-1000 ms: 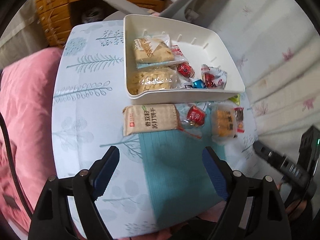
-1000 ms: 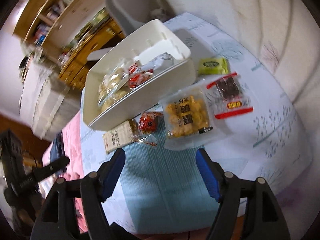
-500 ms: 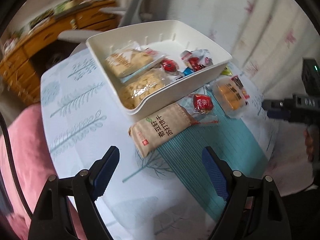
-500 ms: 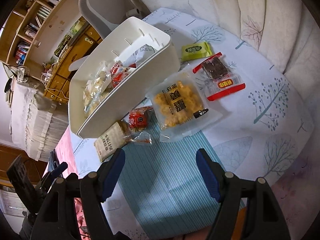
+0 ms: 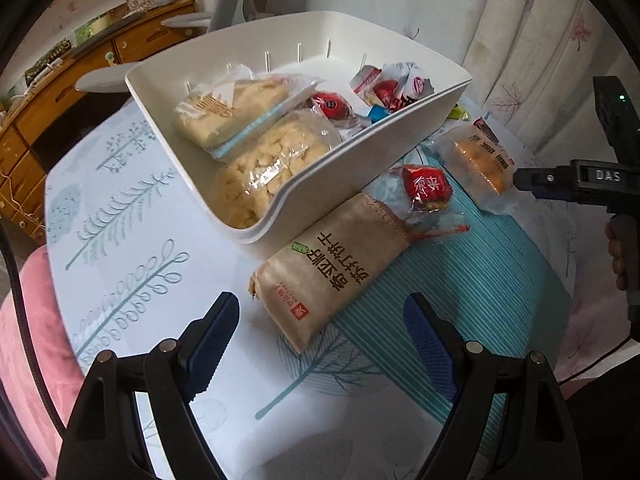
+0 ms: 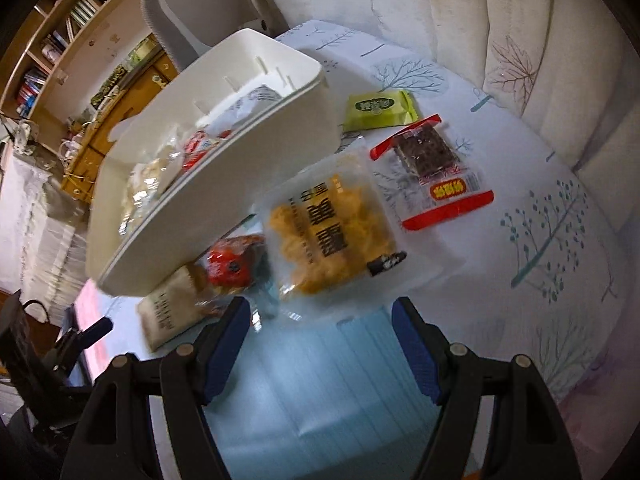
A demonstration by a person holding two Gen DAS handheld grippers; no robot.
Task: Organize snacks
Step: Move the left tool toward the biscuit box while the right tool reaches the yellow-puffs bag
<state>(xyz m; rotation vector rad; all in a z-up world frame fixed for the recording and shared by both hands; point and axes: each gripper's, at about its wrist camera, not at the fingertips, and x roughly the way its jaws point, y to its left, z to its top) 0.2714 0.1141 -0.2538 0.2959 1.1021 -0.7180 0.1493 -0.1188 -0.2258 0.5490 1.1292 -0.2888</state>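
A white bin (image 5: 360,152) on the table holds several snack packs. In front of it lie a brown cracker pack (image 5: 332,268), a red wrapped sweet (image 5: 426,188) and a clear pack of yellow puffs (image 5: 480,160). My left gripper (image 5: 320,332) is open and empty, just short of the cracker pack. My right gripper (image 6: 320,328) is open and empty, close in front of the yellow puff pack (image 6: 332,232). In the right wrist view the bin (image 6: 224,184), the red sweet (image 6: 232,264), a red-edged dark snack pack (image 6: 432,172) and a green packet (image 6: 380,110) also show.
The table has a tree-print cloth (image 5: 132,208) and a teal striped mat (image 5: 460,280). A pink cushion (image 5: 28,340) lies at the left. A grey chair (image 6: 208,4) and wooden drawers (image 5: 60,92) stand behind. Curtains (image 6: 520,40) hang at the right.
Both grippers have moved in lower and closer to the snacks in front of the bin. The left now faces the cracker pack, the right the yellow puff pack. Both stay open.
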